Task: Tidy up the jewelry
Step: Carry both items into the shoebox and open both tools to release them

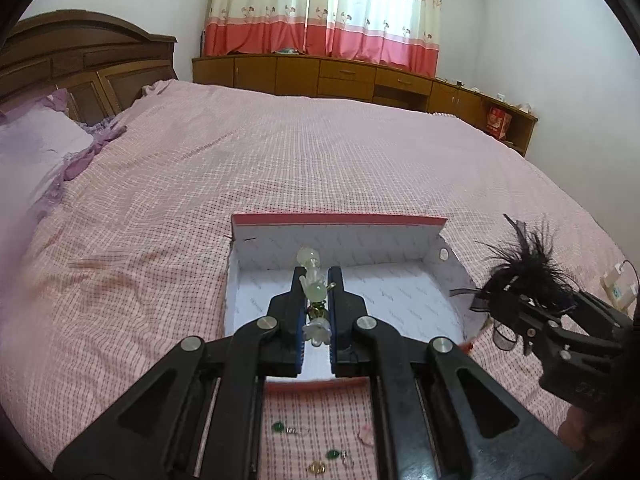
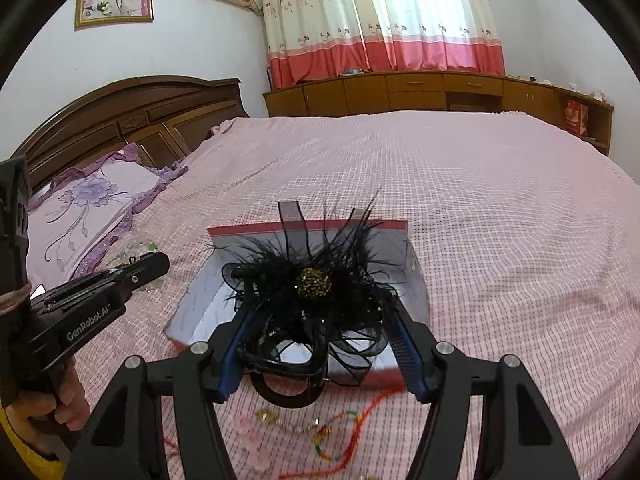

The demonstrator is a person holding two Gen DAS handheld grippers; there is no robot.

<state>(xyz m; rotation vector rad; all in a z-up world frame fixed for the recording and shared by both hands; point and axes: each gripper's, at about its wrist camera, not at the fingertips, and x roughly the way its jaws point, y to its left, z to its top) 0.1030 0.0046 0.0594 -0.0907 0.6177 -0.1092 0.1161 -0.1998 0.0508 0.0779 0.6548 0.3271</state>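
An open white box with a red rim (image 1: 340, 220) lies on the pink bed; it also shows in the right wrist view (image 2: 224, 232). My left gripper (image 1: 316, 276) is shut on a pale green and white beaded hairpin (image 1: 314, 284) and holds it over the box. My right gripper (image 2: 320, 312) is shut on a black feather hair ornament (image 2: 312, 284) with a gold beaded centre, just above the box's near edge. In the left wrist view the ornament (image 1: 516, 268) sits right of the box.
Loose jewelry lies on the pink checked bedspread in front of the box: green stone earrings (image 1: 277, 426), a gold piece (image 1: 316, 467), a red cord bracelet (image 2: 360, 424), pink flowers (image 2: 252, 436). A purple pillow (image 2: 88, 208) and wooden headboard (image 2: 132, 116) stand left.
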